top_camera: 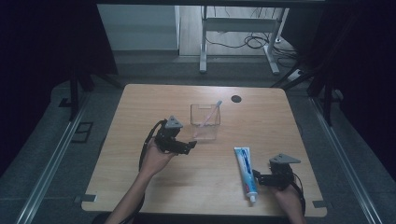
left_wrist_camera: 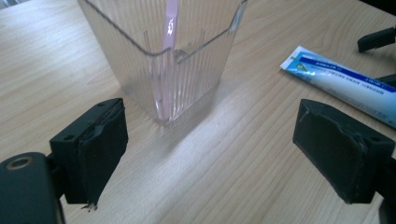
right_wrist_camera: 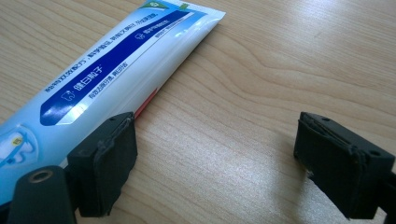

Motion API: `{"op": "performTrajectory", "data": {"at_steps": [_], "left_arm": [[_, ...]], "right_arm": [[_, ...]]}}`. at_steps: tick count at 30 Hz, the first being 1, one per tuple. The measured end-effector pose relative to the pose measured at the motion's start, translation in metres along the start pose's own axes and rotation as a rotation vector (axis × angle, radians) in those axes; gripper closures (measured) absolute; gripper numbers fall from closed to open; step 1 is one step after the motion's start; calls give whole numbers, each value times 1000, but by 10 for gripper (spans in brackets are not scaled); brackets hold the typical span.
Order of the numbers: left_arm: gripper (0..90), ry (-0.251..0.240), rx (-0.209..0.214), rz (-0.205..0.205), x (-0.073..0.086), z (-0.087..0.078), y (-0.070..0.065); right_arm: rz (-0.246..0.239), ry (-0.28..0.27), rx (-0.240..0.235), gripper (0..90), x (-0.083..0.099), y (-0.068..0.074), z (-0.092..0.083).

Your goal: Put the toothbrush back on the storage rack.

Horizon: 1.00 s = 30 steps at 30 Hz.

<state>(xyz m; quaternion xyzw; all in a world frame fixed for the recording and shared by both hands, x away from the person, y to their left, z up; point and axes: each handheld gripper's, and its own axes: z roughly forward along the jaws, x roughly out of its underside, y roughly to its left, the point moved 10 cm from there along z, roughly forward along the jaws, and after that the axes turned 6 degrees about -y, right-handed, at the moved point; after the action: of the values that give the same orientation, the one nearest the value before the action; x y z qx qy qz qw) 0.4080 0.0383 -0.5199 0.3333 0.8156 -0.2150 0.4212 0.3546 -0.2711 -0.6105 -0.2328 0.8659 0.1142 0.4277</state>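
A clear cup (top_camera: 204,122) stands near the middle of the desk (top_camera: 140,107), toward its far edge, with a pink toothbrush (top_camera: 206,119) leaning inside it. The left gripper (top_camera: 187,145) hovers just beside the cup, jaws apart and empty. A toothpaste tube (top_camera: 245,171) lies near the desk's near right corner, and the right gripper (top_camera: 258,178) sits beside it, jaws apart around nothing.

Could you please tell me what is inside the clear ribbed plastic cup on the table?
The clear ribbed plastic cup holds one pink toothbrush, leaning with its lower end in a bottom corner and its upper end above the rim. Nothing else shows through the walls; its top end runs out of the left gripper view.
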Motion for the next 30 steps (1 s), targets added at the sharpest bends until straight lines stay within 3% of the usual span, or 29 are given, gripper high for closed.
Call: {"op": "performTrajectory", "data": {"at_steps": [10,18,30], "left_arm": [[80,35,-31,23,33,3,1],[59,33,-36,19,48,4,0],[39,27,-36,-24,79,1,0]], "right_arm": [[1,2,0,130,0,0,0],[2,2,0,130,0,0,0],[3,2,1,131,0,0,0]]}}
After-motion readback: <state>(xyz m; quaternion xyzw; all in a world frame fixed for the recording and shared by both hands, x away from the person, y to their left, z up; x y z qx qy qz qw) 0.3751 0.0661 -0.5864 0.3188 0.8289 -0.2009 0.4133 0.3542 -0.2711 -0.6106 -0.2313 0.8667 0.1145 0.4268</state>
